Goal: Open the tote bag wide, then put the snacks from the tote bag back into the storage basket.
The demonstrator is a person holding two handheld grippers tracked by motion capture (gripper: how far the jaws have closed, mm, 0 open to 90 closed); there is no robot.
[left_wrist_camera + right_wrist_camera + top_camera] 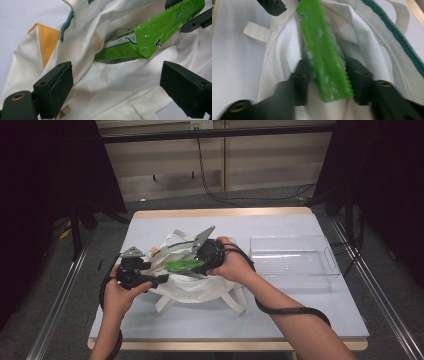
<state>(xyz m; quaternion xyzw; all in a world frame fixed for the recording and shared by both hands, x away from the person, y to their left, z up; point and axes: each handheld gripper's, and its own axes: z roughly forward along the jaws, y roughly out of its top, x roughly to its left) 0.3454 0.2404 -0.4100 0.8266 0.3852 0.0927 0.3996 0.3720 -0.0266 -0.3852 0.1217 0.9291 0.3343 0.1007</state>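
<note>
A white cloth tote bag [200, 292] with a green-trimmed rim lies open in the middle of the table. My right gripper [202, 262] is shut on a bright green snack packet [182, 265], which points into the bag's mouth. In the right gripper view the packet [319, 37] sits pinched between my gripper's [328, 80] two jaws above the bag [367, 50]. My left gripper [160, 280] rests at the bag's left edge. Its jaws stand wide open [117, 92] over white cloth [112, 80]. Another green and white pack [117, 47] lies inside the bag under the packet [162, 30].
A clear plastic tray [290, 239] stands on the right part of the blue-grey table [300, 315]. The bag's handles [235, 300] spread towards the front edge. Cables trail from both grippers along the person's forearms.
</note>
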